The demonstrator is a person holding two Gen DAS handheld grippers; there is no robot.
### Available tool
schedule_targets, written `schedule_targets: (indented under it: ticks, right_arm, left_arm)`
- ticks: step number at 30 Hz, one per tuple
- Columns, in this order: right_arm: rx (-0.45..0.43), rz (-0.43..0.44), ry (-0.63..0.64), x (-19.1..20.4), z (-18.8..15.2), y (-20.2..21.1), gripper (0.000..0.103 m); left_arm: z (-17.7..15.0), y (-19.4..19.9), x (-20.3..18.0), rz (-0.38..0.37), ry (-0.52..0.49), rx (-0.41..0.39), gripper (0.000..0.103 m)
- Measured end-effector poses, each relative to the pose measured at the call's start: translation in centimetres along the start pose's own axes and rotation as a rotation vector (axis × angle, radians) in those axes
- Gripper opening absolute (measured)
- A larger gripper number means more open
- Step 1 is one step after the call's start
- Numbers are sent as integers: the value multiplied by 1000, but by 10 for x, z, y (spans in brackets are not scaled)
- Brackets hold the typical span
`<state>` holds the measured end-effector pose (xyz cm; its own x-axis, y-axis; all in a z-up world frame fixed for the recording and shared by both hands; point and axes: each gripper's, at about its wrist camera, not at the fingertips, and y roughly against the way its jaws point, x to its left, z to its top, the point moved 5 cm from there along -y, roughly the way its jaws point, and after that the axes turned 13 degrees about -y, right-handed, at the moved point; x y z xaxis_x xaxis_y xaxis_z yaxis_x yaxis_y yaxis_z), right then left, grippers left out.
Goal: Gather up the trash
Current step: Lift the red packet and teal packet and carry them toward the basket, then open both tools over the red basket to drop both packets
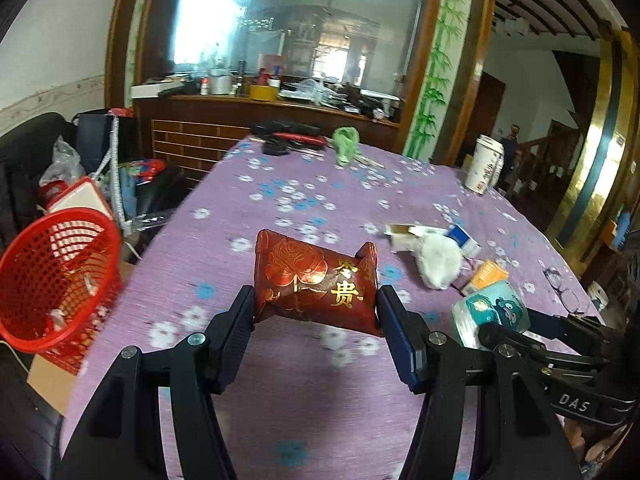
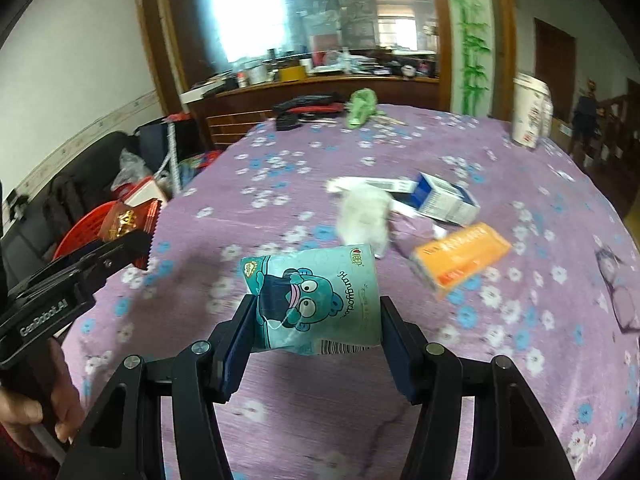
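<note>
My left gripper point(image 1: 316, 300) is shut on a red foil packet with gold flowers point(image 1: 316, 276), held above the purple flowered tablecloth point(image 1: 280, 208). My right gripper point(image 2: 316, 312) is shut on a teal snack packet with a cartoon figure point(image 2: 316, 300), also lifted off the table. The teal packet point(image 1: 490, 310) shows at the right of the left wrist view, and the red packet point(image 2: 128, 220) at the left of the right wrist view. A red mesh basket point(image 1: 52, 276) stands off the table's left edge. On the table lie a white crumpled tissue point(image 2: 366, 216), an orange box point(image 2: 460, 260) and a blue-white box point(image 2: 446, 198).
A paper cup point(image 2: 530, 110) stands at the far right of the table. A green crumpled bag point(image 2: 362, 106) and dark items point(image 2: 308, 108) lie at the far edge. Eyeglasses point(image 2: 616, 292) rest near the right edge. A hand point(image 2: 36, 408) holds the left gripper's handle. Bags crowd the floor left.
</note>
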<state>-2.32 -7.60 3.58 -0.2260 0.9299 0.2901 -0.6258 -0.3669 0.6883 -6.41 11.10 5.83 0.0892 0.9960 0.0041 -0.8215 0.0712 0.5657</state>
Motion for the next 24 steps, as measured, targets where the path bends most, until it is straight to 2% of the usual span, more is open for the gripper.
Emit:
schedule_targets:
  ticks: [8, 16, 24]
  right_arm:
    - [55, 88, 64, 54, 11, -11, 64]
    - [63, 149, 166, 120, 22, -22, 64]
    - [116, 239, 223, 186, 26, -39, 64]
  left_arm:
    - [-2, 25, 56, 79, 67, -34, 60]
    - [-10, 47, 115, 159, 136, -52, 60]
    - [-31, 70, 189, 285, 218, -43, 60]
